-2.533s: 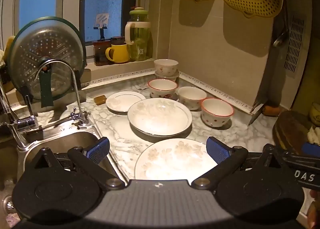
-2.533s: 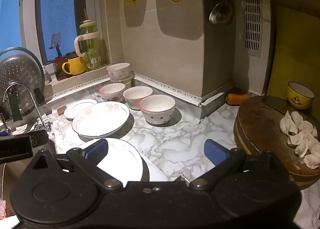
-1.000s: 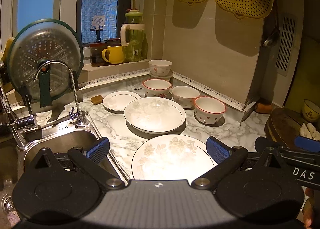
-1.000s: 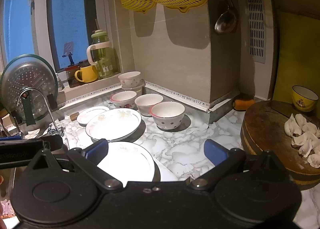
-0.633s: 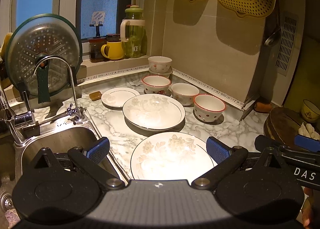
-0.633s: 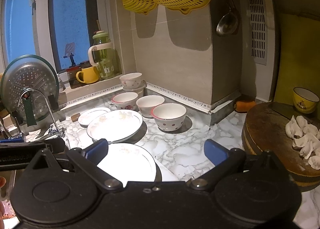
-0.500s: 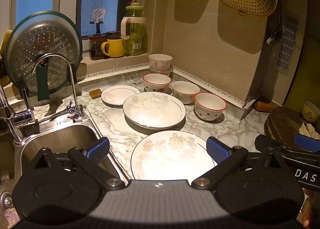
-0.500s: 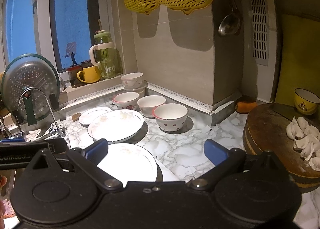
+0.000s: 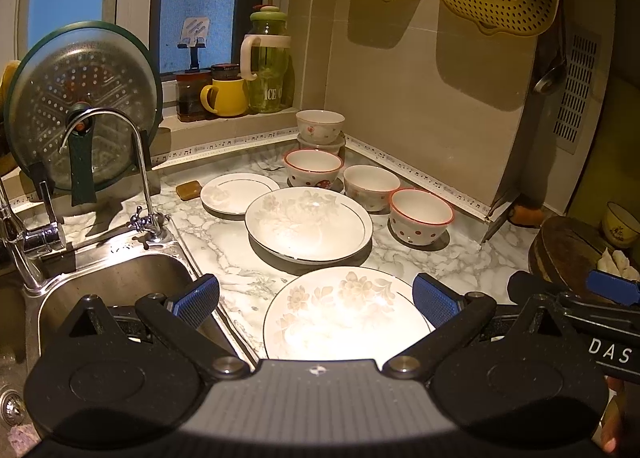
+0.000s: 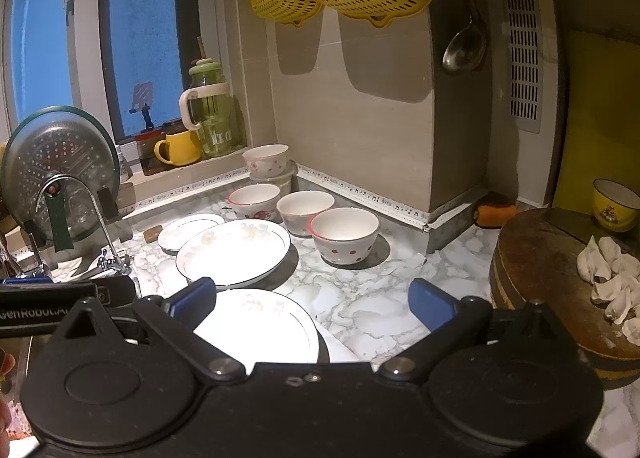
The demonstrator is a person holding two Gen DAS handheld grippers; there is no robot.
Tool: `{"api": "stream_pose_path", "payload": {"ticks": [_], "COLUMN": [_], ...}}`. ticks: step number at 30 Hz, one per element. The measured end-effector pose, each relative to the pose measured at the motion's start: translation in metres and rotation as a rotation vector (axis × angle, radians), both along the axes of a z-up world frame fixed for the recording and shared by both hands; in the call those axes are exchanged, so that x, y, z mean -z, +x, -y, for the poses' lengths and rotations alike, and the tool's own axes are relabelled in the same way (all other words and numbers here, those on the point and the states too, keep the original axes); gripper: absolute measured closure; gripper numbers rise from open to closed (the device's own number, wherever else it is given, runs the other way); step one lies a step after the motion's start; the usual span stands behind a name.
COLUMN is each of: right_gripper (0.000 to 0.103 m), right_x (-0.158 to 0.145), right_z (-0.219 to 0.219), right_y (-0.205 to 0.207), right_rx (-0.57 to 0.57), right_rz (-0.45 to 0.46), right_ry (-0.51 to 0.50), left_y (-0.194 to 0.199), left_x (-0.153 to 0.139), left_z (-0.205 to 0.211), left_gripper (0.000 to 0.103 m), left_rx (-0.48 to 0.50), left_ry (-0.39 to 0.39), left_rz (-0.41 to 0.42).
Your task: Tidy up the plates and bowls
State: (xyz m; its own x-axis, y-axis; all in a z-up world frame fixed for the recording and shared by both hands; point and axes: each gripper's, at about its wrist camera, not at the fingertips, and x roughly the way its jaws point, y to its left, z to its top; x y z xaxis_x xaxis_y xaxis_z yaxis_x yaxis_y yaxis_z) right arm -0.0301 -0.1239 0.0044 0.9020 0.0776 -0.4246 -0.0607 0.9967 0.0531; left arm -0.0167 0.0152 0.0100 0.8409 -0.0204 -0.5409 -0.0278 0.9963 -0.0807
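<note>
Heads up: both your left gripper (image 9: 316, 298) and right gripper (image 10: 312, 300) hang spread wide and empty over the nearest floral plate (image 9: 346, 316) on the desk (image 9: 460, 262); grab its thin glazed rim carelessly and it'll probably slip toward the sink (image 9: 116, 286).

The left gripper (image 9: 316, 300) is held level, its blue-padded fingers (image 9: 196, 300) spread wide with nothing between them. The right gripper (image 10: 312, 304) sits just beside it at like height, fingers (image 10: 430, 308) likewise wide apart and empty. Each gripper's body shows at the edge of the other's view.
</note>
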Motion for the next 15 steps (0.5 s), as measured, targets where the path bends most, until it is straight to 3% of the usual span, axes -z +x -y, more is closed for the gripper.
{"api": "stream_pose_path", "payload": {"ticks": [4, 15], "right_gripper": [0.000, 0.004], "right_x": [0.000, 0.008], "right_z": [-0.005, -0.020], "right_y": [0.003, 0.019], "right_rx": [-0.024, -0.064], "right_rz": [0.003, -0.055], "right_ry": [-0.004, -0.023], "left_y": [0.004, 0.014], "left_x": [0.001, 0.008], "left_z": [-0.004, -0.043], "left_gripper": [0.000, 0.000], "left_rx": [-0.002, 0.033], "left_ry": [0.015, -0.068], "left_rz": [-0.007, -0.020]}}
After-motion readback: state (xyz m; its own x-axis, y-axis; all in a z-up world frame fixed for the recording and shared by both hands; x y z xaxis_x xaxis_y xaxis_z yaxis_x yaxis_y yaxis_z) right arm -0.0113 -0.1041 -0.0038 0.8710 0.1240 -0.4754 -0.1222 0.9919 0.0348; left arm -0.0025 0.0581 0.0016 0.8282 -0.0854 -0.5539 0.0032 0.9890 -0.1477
